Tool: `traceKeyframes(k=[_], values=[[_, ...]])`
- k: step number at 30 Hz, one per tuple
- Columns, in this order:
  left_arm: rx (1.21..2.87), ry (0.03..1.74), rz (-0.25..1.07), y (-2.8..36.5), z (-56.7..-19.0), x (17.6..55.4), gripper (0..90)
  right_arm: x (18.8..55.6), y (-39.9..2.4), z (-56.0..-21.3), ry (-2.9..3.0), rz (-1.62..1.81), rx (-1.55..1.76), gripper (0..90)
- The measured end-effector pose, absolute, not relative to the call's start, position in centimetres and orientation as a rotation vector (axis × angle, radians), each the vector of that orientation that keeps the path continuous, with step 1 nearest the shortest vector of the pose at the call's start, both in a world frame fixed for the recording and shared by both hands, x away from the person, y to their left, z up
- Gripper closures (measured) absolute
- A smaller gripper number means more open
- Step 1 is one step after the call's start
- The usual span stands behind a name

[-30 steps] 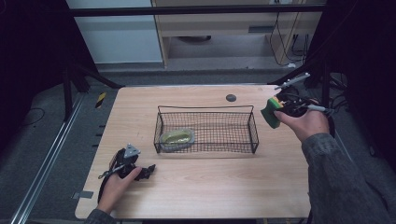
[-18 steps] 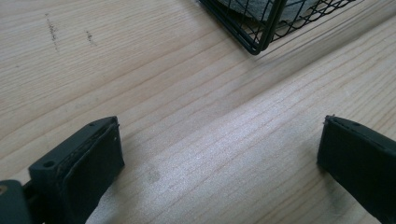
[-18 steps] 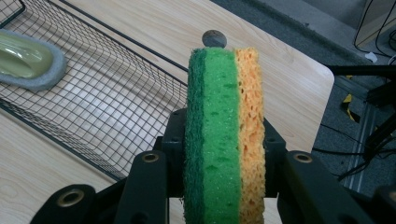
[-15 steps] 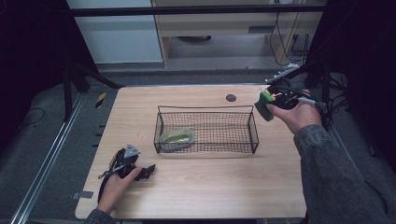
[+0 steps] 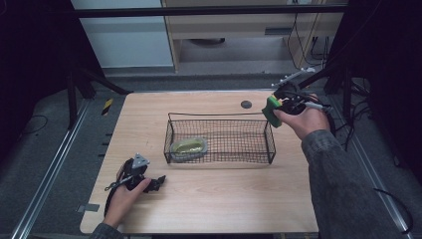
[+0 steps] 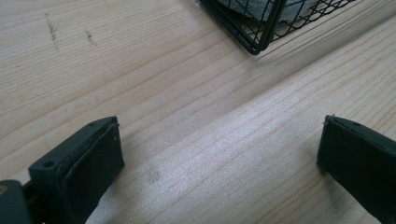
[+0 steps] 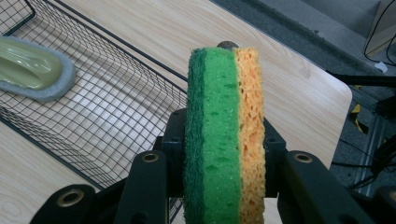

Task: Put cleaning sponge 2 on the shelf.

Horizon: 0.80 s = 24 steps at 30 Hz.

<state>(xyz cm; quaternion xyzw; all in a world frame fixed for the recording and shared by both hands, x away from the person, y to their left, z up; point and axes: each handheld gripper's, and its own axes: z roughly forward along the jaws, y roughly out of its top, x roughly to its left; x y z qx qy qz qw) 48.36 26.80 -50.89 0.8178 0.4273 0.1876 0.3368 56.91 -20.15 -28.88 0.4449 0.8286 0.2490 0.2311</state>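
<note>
The sponge (image 7: 224,135) has a dark green scouring layer bonded to a yellow-orange porous layer. It stands on edge, clamped by its two broad faces between the right tongs (image 7: 223,158), held in the air just beyond the right end of the wire basket (image 5: 219,119).

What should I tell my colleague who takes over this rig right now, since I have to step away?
Right gripper: shut on the green-and-yellow scouring sponge, held up at the right end of the black wire basket, above the wooden table.
Left gripper: open, holding nothing, low over the table near the basket's left corner.
Done: the grey-rimmed olive pad lies in the basket's left end.
Left: probably lower the sponge into the basket and release.
</note>
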Motion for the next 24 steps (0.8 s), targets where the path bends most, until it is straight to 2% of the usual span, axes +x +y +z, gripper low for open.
traceKeyframes(k=[24], values=[[2.133, 1.111, 0.488, 26.8, -50.9, 48.4, 0.0, 58.6, -18.2, -31.7, 2.324, 0.665, 1.192, 64.8]])
